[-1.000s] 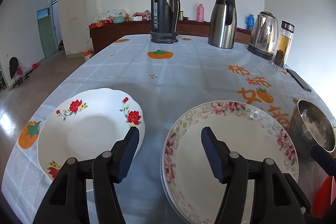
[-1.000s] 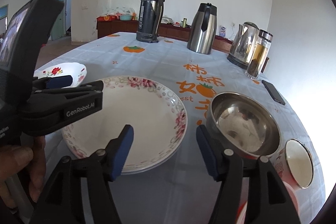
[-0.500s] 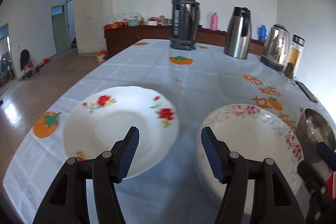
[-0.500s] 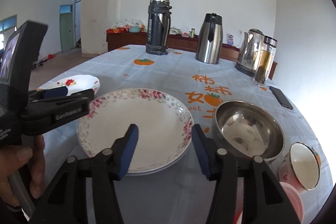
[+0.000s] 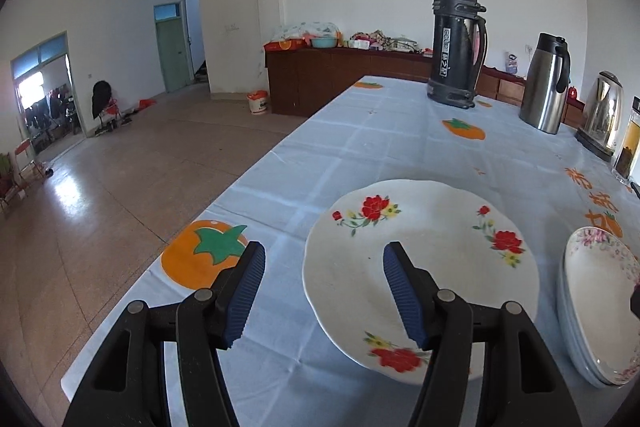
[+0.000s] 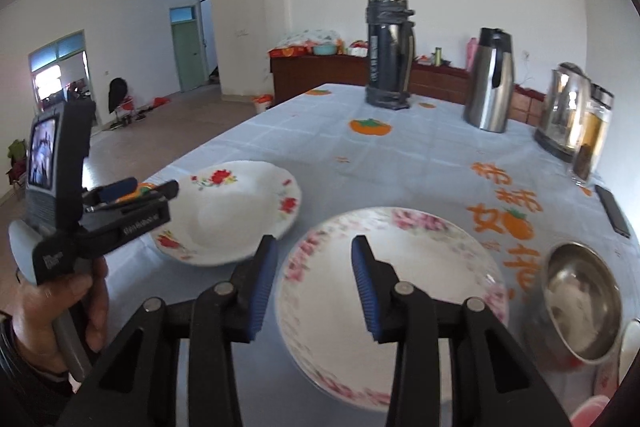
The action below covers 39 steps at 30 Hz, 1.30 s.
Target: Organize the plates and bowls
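Note:
A white plate with red flowers (image 5: 424, 267) lies near the table's left edge; it also shows in the right wrist view (image 6: 236, 211). My left gripper (image 5: 324, 291) is open and empty, its jaws straddling that plate's near-left rim. A stack of pink-flowered plates (image 6: 392, 287) lies to the right; its edge shows in the left wrist view (image 5: 600, 299). My right gripper (image 6: 314, 283) is open and empty, over the stack's near-left rim. A steel bowl (image 6: 580, 303) sits at the right.
A black thermos (image 5: 456, 43), a steel jug (image 5: 546, 83), a kettle (image 5: 604, 115) and a tea jar (image 6: 592, 143) stand at the far side. A phone (image 6: 612, 211) lies at the right. The table's left edge (image 5: 224, 195) drops to the floor.
My left gripper has swung left, from the pink-flowered stack to the red-flowered plate. My right gripper has shifted left over the stack and narrowed its opening slightly.

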### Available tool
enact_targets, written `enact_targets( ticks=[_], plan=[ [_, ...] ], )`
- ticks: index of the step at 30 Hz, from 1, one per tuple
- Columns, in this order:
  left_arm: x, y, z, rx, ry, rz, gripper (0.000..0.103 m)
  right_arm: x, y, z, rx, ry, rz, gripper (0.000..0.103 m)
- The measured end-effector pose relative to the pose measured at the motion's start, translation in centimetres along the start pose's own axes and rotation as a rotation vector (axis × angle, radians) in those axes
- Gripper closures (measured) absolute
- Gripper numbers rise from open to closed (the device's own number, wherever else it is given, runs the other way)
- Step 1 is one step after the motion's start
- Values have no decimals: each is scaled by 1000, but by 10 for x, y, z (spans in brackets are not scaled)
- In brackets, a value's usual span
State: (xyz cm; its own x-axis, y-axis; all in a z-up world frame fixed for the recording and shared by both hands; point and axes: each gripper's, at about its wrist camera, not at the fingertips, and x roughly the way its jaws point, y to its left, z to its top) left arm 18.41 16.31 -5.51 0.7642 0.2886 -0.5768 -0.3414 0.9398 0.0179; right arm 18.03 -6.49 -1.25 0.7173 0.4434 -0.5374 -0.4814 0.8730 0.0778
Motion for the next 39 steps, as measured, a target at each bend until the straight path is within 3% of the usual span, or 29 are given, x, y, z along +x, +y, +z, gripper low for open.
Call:
enact_targets(
  ticks=[4,11,19,24,25,28,30,39],
  plan=[
    [12,10,-1,-33,65,-56,39,31,16,21,-5,64,1,65],
    [27,5,-3,-28,155,-85,39,87,26,41,17,242,-25,63],
    [34,8,-2,-48,190,-80,39,117,40,39,-35,338,-77,63],
    [37,10,-2,-54,203,-74,42,135,44,35,-55,394,-85,54],
    [37,11,-2,-60,208,-78,54,135,44,33,-55,391,-87,55],
    [40,17,-2,-87,223,-108,70,130,45,31,-63,376,-85,68],
    [39,22,-2,-113,220,-95,70,124,44,28,-59,365,-71,77],
    [31,33,-5,-147,199,-84,70,91,55,3,-63,259,-9,76]
  ],
)
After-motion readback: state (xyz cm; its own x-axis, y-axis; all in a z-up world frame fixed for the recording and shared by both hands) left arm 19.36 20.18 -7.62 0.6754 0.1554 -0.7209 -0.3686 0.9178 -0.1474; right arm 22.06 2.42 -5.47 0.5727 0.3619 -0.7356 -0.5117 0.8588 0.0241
